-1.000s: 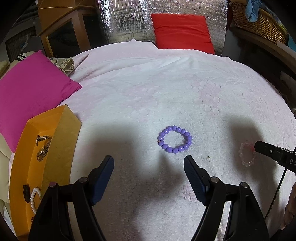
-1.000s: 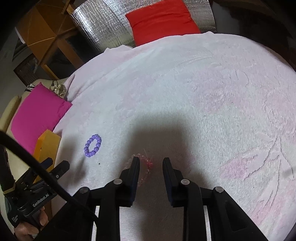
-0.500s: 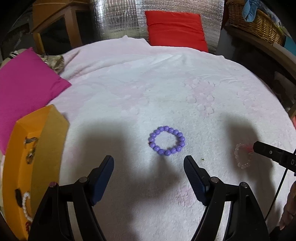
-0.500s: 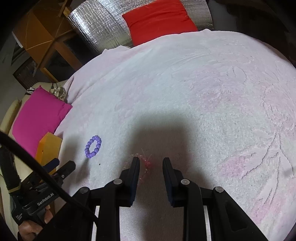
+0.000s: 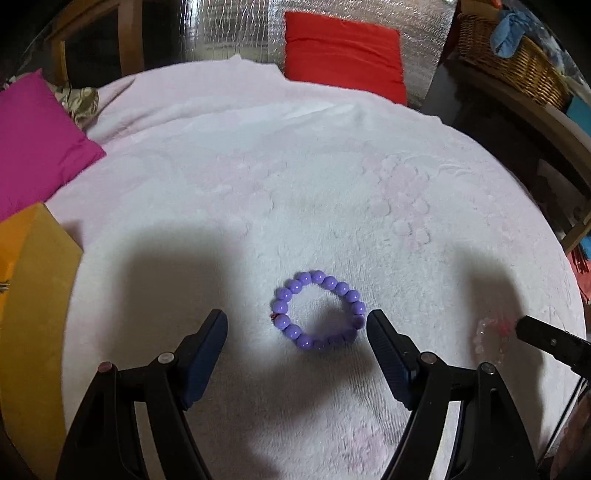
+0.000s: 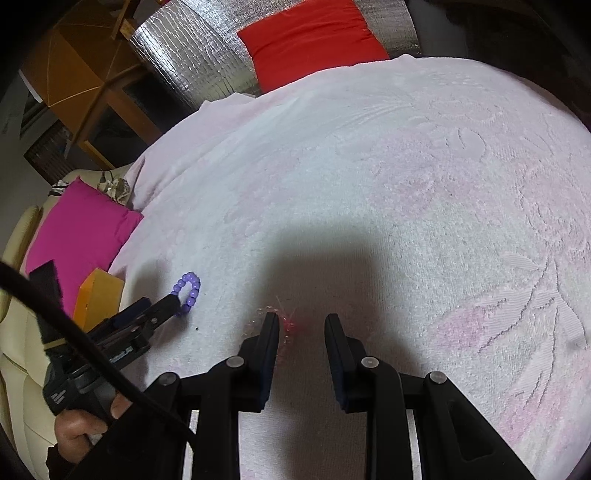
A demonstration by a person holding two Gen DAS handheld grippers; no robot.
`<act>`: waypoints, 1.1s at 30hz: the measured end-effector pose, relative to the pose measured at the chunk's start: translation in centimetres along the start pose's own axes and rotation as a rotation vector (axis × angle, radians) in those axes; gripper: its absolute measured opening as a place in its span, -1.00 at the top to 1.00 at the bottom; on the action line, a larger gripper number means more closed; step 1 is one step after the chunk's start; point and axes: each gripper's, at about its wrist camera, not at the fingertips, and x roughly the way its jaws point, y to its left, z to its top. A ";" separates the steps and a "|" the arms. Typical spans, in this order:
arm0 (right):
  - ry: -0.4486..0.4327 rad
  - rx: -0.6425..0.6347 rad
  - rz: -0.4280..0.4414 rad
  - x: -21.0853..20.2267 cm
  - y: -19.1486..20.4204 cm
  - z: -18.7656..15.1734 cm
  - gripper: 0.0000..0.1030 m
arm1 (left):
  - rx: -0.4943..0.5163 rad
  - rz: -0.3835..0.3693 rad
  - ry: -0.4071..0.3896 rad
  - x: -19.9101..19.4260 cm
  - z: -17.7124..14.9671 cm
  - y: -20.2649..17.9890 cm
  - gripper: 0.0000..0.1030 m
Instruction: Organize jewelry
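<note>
Orange card is the first thing at the left: an orange box (image 5: 35, 295) sits on the edge of a pale pink blanket (image 5: 332, 192), with a magenta cushion (image 5: 33, 144) behind it. Further back, a red cushion (image 5: 343, 59) leans on a silver foil panel (image 5: 229, 33), and a wicker basket (image 5: 517, 62) stands on a shelf at the far right. The left gripper (image 5: 297, 321) hangs over the blanket with its jaws spread wide and nothing pressed between them; the purple bead bracelet (image 5: 319, 310) lies flat on the blanket in the gap, its right side just beside the right finger. Nothing lies between the gripper and the bracelet. To the right, a pale pink bead bracelet (image 5: 489, 339) with a red tassel lies on the blanket at the tip of the right gripper (image 6: 301, 321), whose narrow-set jaws grip nothing: the left finger covers part of the bracelet and the tassel shows in the gap. Compared with a second ago, the left gripper has come lower and closer, so the purple bracelet now sits between its fingertips instead of ahead of them, and less of the box is in view; the right gripper has held its place.
</note>
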 end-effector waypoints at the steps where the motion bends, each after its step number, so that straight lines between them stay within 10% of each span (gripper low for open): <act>1: 0.001 0.002 -0.001 0.0 -0.1 0.0 0.44 | -0.004 -0.003 0.003 0.2 0.0 -0.1 -0.52; 8: 0.001 0.004 -0.007 0.2 0.0 -0.1 0.44 | -0.013 -0.050 0.001 0.5 -0.1 -0.9 -0.40; 10: -0.004 0.002 -0.008 0.2 0.1 -0.1 0.44 | -0.015 -0.055 0.013 0.6 -0.2 -0.8 0.20; 16: -0.004 0.000 -0.004 0.5 0.4 0.0 0.44 | -0.032 -0.119 0.051 0.4 -0.6 -0.3 0.82; 29: 0.049 0.026 0.056 1.4 0.4 0.4 0.44 | -0.010 -0.202 0.137 -3.9 -4.0 0.0 0.82; 33: 0.046 0.008 0.035 1.9 0.9 0.2 0.44 | 0.016 -0.185 0.152 -4.8 -4.6 0.3 0.30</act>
